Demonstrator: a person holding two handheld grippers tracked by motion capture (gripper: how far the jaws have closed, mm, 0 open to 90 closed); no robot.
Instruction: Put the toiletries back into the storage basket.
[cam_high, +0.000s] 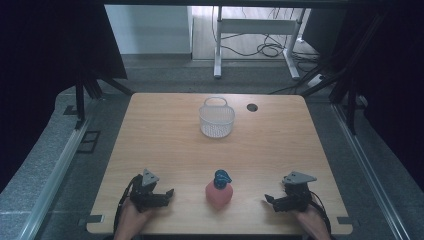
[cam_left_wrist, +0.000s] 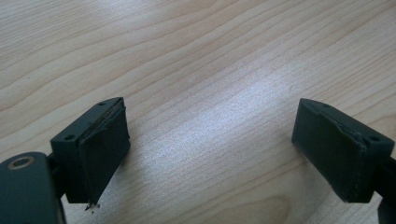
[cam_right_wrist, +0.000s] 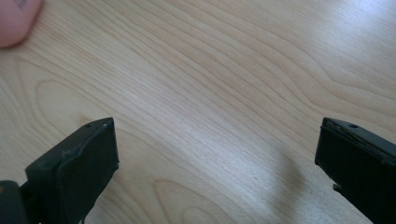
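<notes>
Wood worktop (cam_high: 165, 145): pale grain, rectangular, with a small dark round hole (cam_high: 252, 107) near its far edge, toward 1 o'clock from the centre.
White basket (cam_high: 216, 119): mesh-walled, upright, with its thin handle up; it stands at 12 o'clock on the worktop, just left of the hole and well apart from both claws.
Pink toy (cam_high: 218, 194): rounded and low, resting on the worktop at 6 o'clock, near the front edge, between the two claws and touching neither.
Blue piece (cam_high: 222, 177): glossy, sitting on top of the pink toy at its far side; what it is cannot be told.
Left claw (cam_high: 169, 194): at 7 o'clock, held in the person's left hand (cam_high: 131, 215), which comes in over the front edge; a grey three-cornered plate sits on top. Tips point to 3 o'clock, toward the pink toy.
Left claw state: released; in the left gripper view the two black jaws stand wide apart with bare wood between them.
Right claw (cam_high: 269, 200): at 5 o'clock, held in the person's right hand (cam_high: 312, 220), grey plate on top. Tips point to 9 o'clock, toward the pink toy.
Right claw state: released; in the right gripper view the jaws are spread wide over bare wood, and the pink toy's edge (cam_right_wrist: 16, 18) sits at 10 o'clock in that view.
</notes>
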